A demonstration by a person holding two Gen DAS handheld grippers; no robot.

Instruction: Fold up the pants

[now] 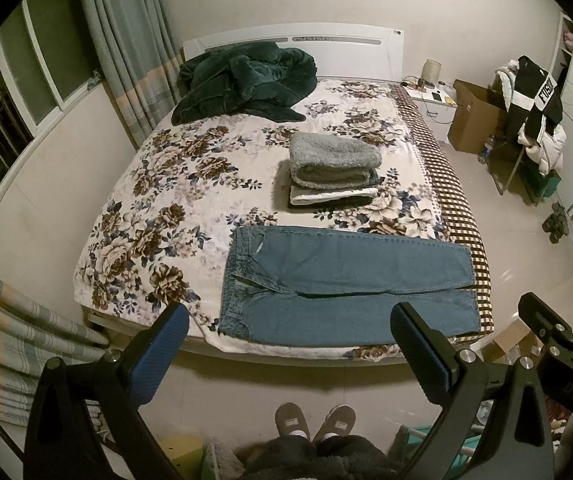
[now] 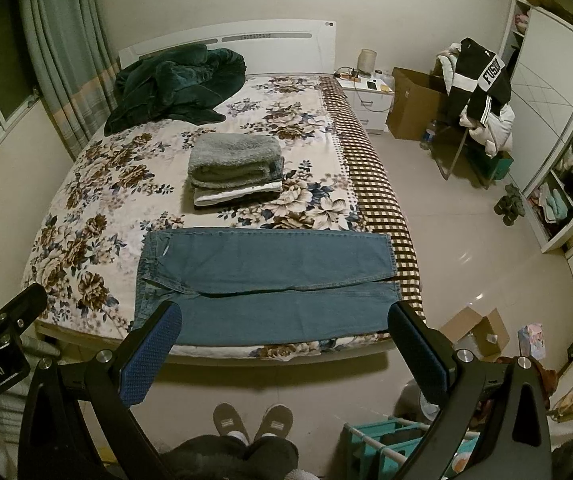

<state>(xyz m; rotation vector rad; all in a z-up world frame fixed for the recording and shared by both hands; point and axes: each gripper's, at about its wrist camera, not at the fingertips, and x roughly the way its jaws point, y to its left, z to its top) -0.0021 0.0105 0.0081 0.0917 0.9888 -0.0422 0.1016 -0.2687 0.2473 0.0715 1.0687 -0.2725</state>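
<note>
Bed [image 1: 158, 184]: flowered cover, fills the middle of both views.
Jeans [image 1: 346, 276]: flat at the near edge, about 6 o'clock of the bed – waist at 9 o'clock, hems at 3 o'clock.
Folded pile [image 1: 334, 168]: at 12 o'clock from the jeans, apart.
Left gripper [image 1: 286, 344]: wide, holds nothing.
Right gripper [image 2: 282, 344]: wide, holds nothing.
Advice: probably pinch waist and hem of the near leg together – lift evenly.
Writing: "FUSIO" on hanging jacket [image 1: 542, 100].

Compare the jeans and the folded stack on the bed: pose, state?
The jeans lie spread flat in one layer along the foot edge; the folded stack sits further up, mid-bed, piled several layers high. The jeans are blue denim; the stack's top piece is fuzzy grey. Both rest on the floral bedspread, untouched by either tool.
</note>
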